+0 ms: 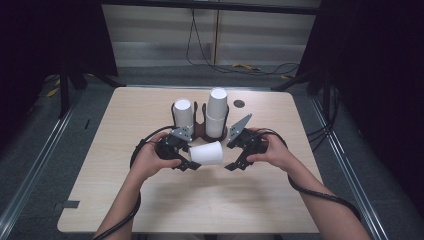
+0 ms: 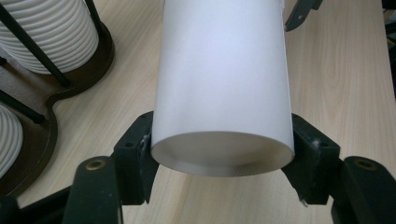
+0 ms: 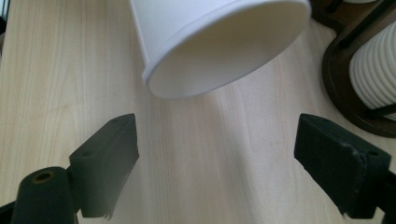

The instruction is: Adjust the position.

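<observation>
A: Nearest to you, your left gripper (image 1: 186,161) has its jaws pinching one white paper cup (image 1: 206,153) by the sides near its closed bottom. The cup lies level above the table (image 1: 150,205), its open mouth turned toward your right hand.

B: And the right gripper (image 1: 234,164)?

A: Its jaws are spread wide with nothing between them. In the right gripper view the cup's rim (image 3: 224,51) hangs just ahead of the jaws, apart from both.

B: How many cups do you count in all?

A: One in your grip. Beyond it stands a dark wire holder (image 1: 200,131) with two bays. The left bay carries a short stack of ribbed white cups (image 1: 183,116), upside down; the right bay a taller stack (image 1: 216,112), also upside down. You cannot count the cups in either stack from the high view.

B: Anything in the way?

A: The holder stands just behind both grippers, and its base comes close to the held cup on the left gripper's side. A small dark round spot (image 1: 239,103) sits on the table past the tall stack.

B: Room to move?

A: Wide bare table lies to your left, to your right and between your forearms toward the near edge. Both side edges are well apart from your hands.
</observation>
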Demonstrator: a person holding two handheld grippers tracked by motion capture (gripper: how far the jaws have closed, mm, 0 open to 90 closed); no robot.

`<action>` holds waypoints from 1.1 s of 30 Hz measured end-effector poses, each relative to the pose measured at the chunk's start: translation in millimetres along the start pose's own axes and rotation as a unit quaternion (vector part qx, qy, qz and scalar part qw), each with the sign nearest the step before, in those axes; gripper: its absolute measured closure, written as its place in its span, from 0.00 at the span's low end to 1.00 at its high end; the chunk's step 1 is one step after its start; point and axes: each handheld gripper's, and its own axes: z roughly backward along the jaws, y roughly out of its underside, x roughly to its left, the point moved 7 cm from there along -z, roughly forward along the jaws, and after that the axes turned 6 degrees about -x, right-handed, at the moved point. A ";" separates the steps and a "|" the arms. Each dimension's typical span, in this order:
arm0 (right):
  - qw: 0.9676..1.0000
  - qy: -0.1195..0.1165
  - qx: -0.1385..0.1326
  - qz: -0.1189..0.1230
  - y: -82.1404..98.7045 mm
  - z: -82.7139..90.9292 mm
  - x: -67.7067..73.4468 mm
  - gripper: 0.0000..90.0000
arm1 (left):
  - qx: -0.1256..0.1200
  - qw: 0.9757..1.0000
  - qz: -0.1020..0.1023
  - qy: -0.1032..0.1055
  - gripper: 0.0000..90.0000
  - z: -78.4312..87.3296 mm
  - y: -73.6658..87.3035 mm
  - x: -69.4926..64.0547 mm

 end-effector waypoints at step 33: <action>0.998 0.017 -0.063 -0.018 4.6 -0.6 1.9 0.15 | -0.005 1.000 0.016 0.015 0.39 0.8 -1.7 -4.1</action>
